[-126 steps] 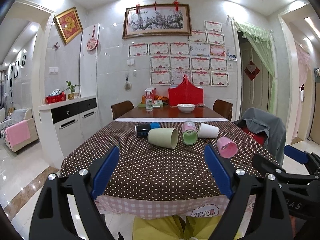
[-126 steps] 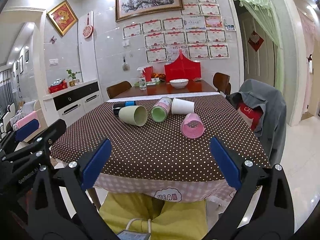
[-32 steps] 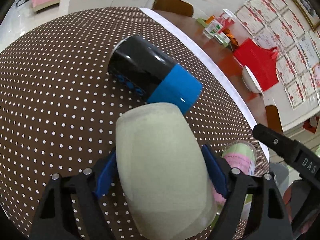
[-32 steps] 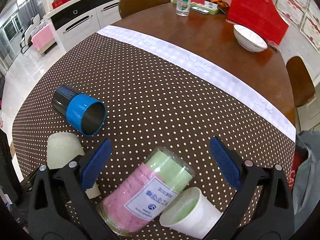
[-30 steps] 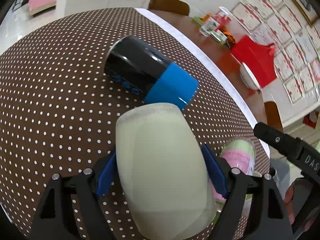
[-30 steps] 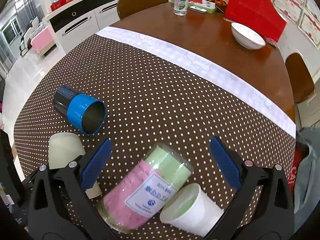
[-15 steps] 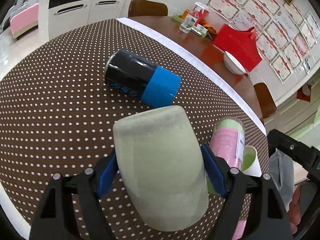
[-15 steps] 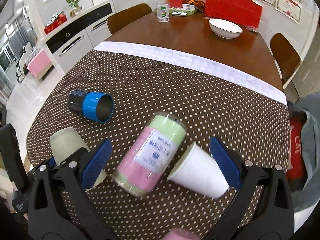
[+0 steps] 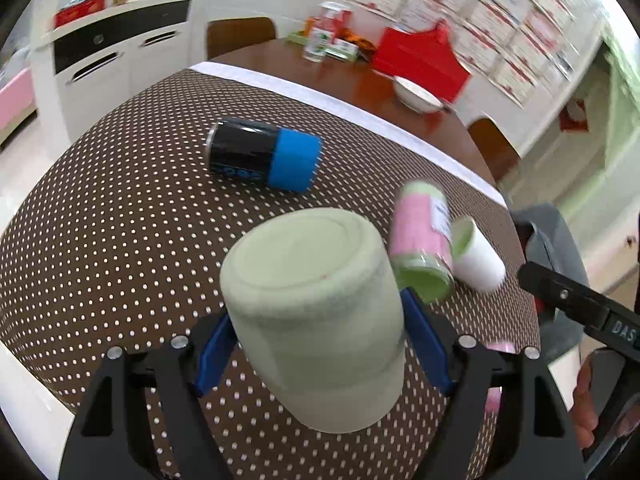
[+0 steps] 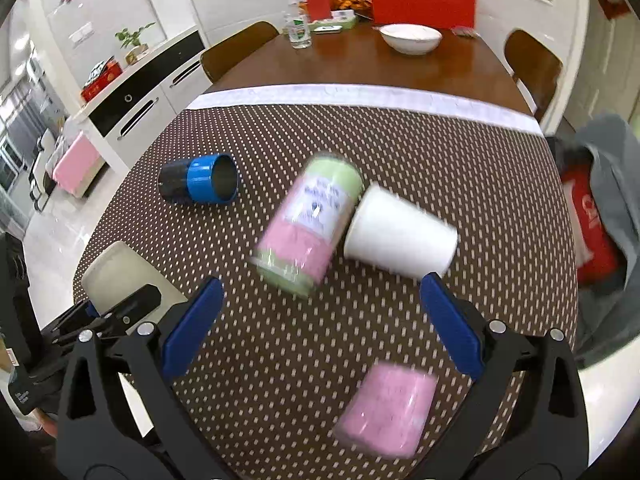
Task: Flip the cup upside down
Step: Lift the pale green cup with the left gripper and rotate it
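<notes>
My left gripper (image 9: 320, 344) is shut on a pale green cup (image 9: 316, 312), held above the dotted tablecloth (image 9: 120, 232) with its flat base turned up towards the camera and its mouth pointing down. The same cup (image 10: 116, 276) shows at the left of the right wrist view, clamped in the left gripper. My right gripper (image 10: 320, 324) is open and empty, hovering over the table. Below it lie a pink-and-green tumbler (image 10: 308, 224), a white cup (image 10: 400, 232) and a pink cup (image 10: 388, 412), all on their sides.
A black-and-blue cup (image 9: 264, 154) lies on its side further back on the left. Beyond the cloth, the bare wooden table (image 10: 360, 64) carries a white bowl (image 10: 410, 38), a spray bottle and a red box. A chair with a grey jacket (image 10: 604, 240) stands at the right.
My left gripper has tilted the pale green cup further, so its base now faces up. My right gripper has pulled back and the pink cup has come into its view.
</notes>
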`<act>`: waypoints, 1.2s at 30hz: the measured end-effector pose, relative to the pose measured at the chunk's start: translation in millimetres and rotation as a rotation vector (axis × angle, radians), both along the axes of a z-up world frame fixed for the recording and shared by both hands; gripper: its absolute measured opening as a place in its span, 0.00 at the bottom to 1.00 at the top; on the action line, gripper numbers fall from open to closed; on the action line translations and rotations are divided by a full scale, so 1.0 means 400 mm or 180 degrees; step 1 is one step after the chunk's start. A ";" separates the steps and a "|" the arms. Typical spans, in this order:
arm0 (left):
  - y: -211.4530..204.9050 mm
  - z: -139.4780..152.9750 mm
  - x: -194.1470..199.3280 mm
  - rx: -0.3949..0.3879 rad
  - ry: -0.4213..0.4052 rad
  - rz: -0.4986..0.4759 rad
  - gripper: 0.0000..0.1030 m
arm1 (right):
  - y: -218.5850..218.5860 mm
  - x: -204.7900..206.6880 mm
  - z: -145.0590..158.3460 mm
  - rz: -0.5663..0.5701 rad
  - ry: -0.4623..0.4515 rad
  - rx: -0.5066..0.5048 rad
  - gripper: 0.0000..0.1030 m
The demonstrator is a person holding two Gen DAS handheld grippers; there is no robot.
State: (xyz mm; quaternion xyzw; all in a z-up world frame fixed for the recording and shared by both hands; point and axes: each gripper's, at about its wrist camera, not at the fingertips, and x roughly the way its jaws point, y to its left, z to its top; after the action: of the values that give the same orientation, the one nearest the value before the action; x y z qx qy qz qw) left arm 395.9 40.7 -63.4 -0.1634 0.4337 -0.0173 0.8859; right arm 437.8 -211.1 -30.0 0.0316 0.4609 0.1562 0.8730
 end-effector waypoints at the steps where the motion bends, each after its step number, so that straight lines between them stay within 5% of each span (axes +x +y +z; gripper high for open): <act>1: -0.007 0.003 -0.011 -0.0003 0.0024 -0.0115 0.74 | -0.006 -0.018 -0.005 -0.0033 0.0017 0.0028 0.94; 20: -0.197 -0.042 -0.089 0.0332 0.0872 -0.1646 0.74 | -0.127 -0.262 -0.113 -0.0586 0.0225 0.0426 0.94; 26: -0.263 -0.040 -0.054 0.0486 0.0847 -0.1797 0.74 | -0.156 -0.289 -0.164 -0.0793 0.0265 0.0413 0.94; 36: -0.277 -0.126 0.026 0.0351 0.1048 -0.1675 0.74 | -0.178 -0.270 -0.207 -0.0929 0.0345 0.0383 0.94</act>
State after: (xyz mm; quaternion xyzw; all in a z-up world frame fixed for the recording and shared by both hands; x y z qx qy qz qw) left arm 406.4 -70.1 -113.8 0.0021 0.5991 -0.1958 0.7764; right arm 329.9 -282.2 -112.9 0.1589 0.4876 0.0531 0.8569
